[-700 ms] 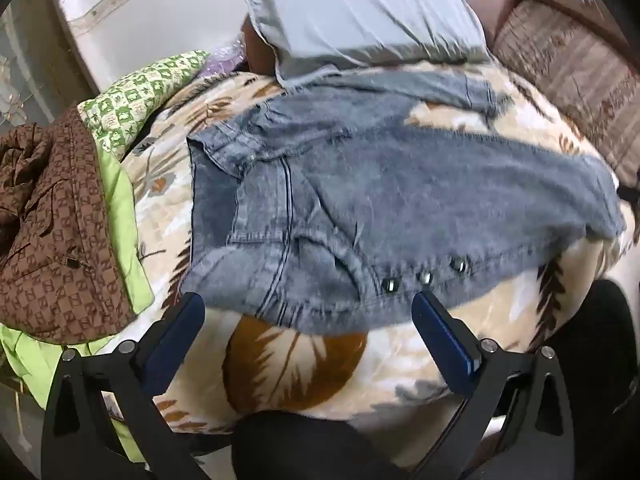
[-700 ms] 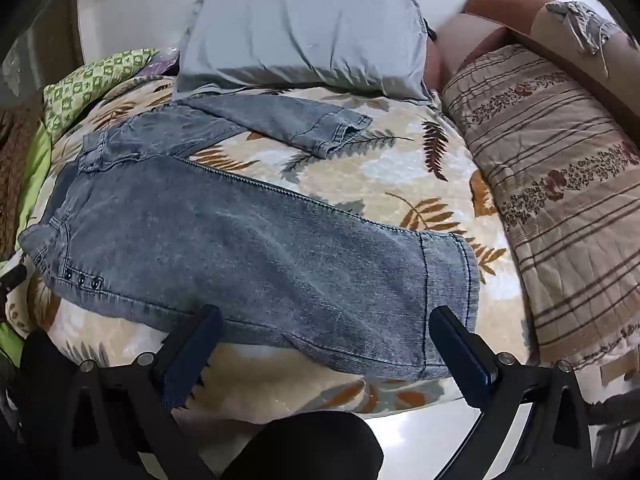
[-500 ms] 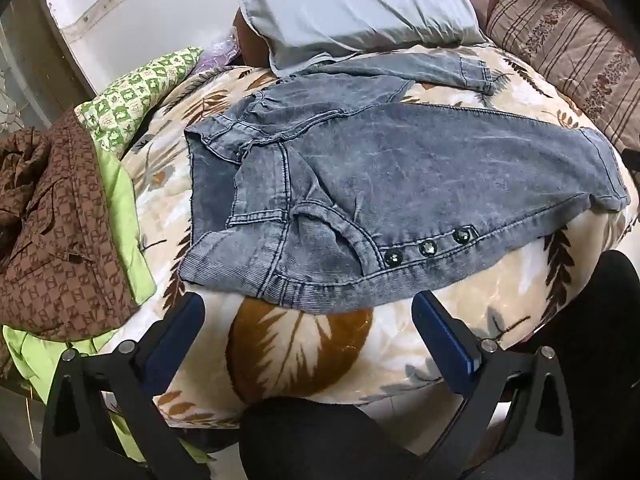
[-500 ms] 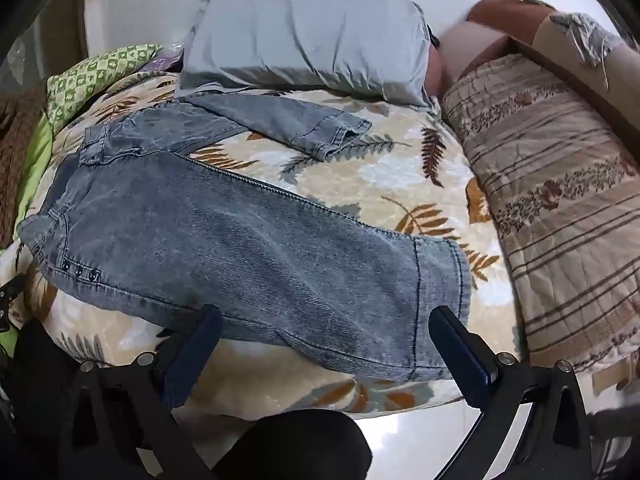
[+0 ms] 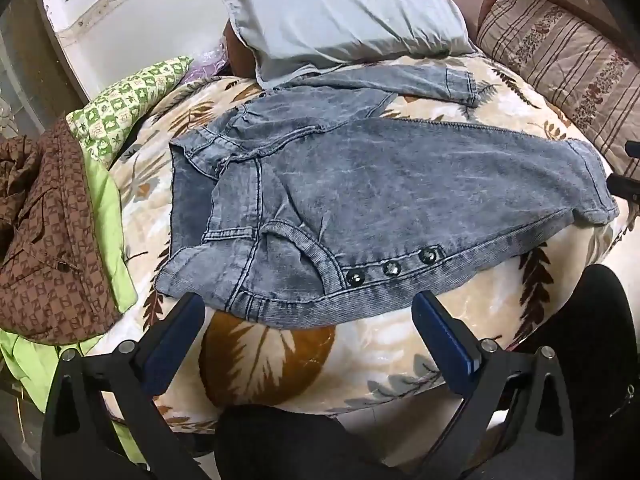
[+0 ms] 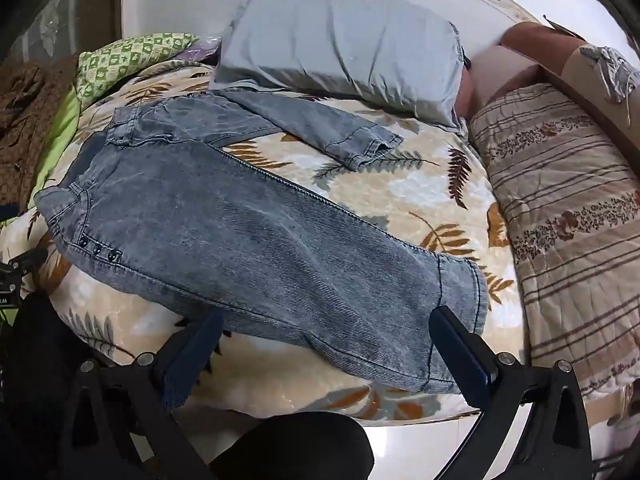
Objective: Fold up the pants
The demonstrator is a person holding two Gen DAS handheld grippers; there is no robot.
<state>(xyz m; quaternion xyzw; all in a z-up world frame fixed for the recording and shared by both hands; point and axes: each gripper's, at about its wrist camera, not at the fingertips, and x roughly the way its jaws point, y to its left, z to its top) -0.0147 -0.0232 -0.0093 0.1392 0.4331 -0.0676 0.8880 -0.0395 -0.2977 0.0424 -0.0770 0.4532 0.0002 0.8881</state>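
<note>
Grey washed-denim pants (image 5: 360,196) lie spread on a leaf-patterned blanket (image 5: 260,360), waistband to the left, legs splayed to the right. The near leg (image 6: 280,264) runs along the bed's front edge; the far leg (image 6: 320,128) angles up towards the pillow. Three studs (image 5: 390,268) sit by the near hip. My left gripper (image 5: 308,320) stands open just in front of the waistband's near corner, nothing between its blue pads. Over the near leg's cuff end (image 6: 460,300) my right gripper (image 6: 324,340) is open, the denim edge lying between the fingers but not pinched.
A grey pillow (image 6: 344,44) lies at the head of the bed. A striped floral quilt (image 6: 568,220) fills the right side. A brown patterned garment (image 5: 44,232) and green cloths (image 5: 128,100) pile up at the left. The white headboard wall (image 5: 120,20) is behind.
Both grippers have drawn closer to the bed and lower, so the pants fill more of each view. Their jaws stay wide. The pants have not moved.
</note>
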